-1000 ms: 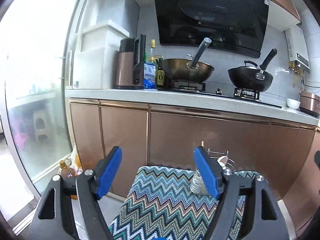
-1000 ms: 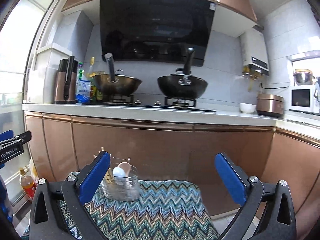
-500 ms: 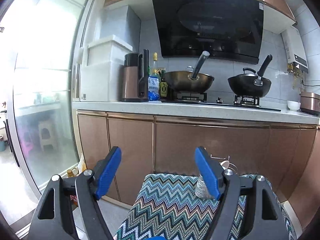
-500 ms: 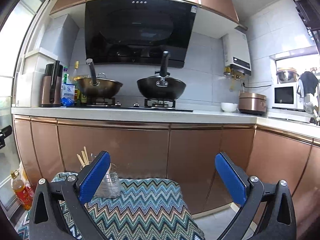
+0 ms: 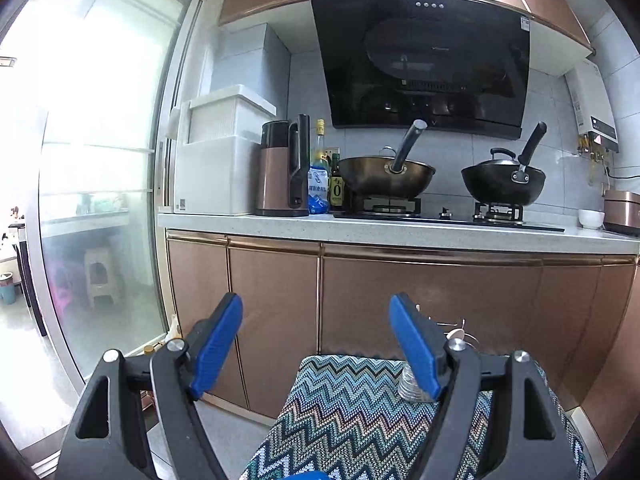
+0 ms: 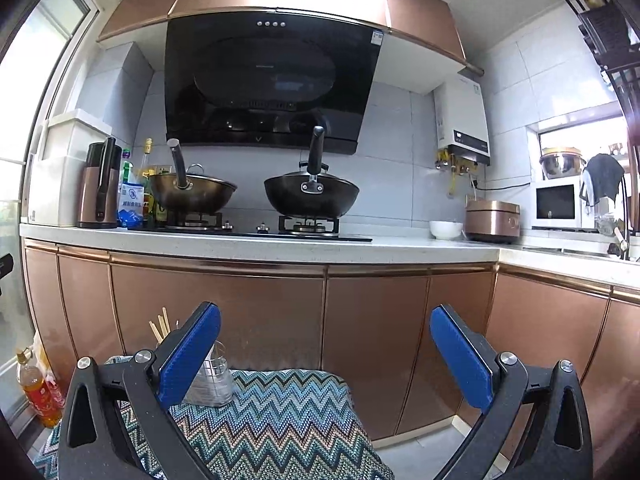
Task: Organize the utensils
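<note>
**Both claws idle above utensil holder**

The left claw [image 5: 316, 344] and right claw [image 6: 325, 354] hang spread wide and empty over a zigzag-patterned cloth [image 6: 276, 416]. The clear utensil holder [image 6: 212, 380], with upright chopsticks [image 6: 159, 328] and a spoon [image 5: 456, 334], stands at the cloth's far edge, low between the two claws; neither looks clearly nearer.

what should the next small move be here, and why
Probably tip both tongs downward toward the zigzag-patterned cloth surface. Both the left tongs and right tongs are open, empty and aimed at the cabinets, with only the clear glass utensil holder in view.
</note>
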The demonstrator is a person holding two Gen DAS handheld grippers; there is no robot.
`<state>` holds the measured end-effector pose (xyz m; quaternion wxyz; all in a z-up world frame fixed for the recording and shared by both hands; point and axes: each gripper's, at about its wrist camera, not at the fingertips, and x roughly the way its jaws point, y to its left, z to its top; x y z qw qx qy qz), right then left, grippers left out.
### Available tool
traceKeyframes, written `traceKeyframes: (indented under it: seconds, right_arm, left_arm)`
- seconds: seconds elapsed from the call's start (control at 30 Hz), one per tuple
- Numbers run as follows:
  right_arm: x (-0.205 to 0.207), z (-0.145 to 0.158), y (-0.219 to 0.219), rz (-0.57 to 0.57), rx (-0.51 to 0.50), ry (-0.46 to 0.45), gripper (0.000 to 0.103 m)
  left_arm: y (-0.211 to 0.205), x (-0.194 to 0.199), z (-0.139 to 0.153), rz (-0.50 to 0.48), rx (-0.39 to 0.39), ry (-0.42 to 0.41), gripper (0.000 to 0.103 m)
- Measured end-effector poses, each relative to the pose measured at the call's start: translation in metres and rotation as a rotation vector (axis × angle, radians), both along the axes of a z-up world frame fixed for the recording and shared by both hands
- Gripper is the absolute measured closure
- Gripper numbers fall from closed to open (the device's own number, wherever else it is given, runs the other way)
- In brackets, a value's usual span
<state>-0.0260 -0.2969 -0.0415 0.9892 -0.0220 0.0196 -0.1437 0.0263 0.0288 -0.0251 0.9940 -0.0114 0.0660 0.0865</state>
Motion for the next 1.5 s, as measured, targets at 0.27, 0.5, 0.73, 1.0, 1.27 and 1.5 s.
traceKeyframes:
  seconds: [0.27, 0.5, 0.73, 1.0, 1.27, 1.5]
  right_arm:
    - [-0.0011, -0.0017, 0.0045, 0.003, -0.009, 0.002, 0.0]
    - [-0.0042, -0.001, 0.0058, 0.001, -0.013, -0.005, 0.0]
    - [-0.0066, -0.0014, 0.0062, 0.006, -0.018, -0.003, 0.0]
    - [-0.0057, -0.0008, 0.0091, 0.012, -0.029, 0.0, 0.0]
    - [-0.0063, 0.0, 0.0092, 0.009, -0.031, -0.007, 0.0]
    - [-0.0054, -0.0019, 0.0101, 0.011, -0.033, 0.0, 0.0]
  left_arm:
    - [0.0019, -0.0053, -0.0012, 0.001, 0.006, -0.002, 0.028]
    - [0.0039, -0.0081, 0.0013, 0.002, 0.005, -0.011, 0.028]
    - [0.0031, -0.0096, 0.0014, 0.005, 0.009, -0.013, 0.028]
    - [0.0062, -0.0098, 0.001, 0.003, 0.004, -0.006, 0.028]
    - [0.0049, -0.0104, 0.0, -0.001, 0.011, -0.004, 0.028]
    - [0.0009, -0.01, -0.0027, -0.01, 0.02, 0.003, 0.028]
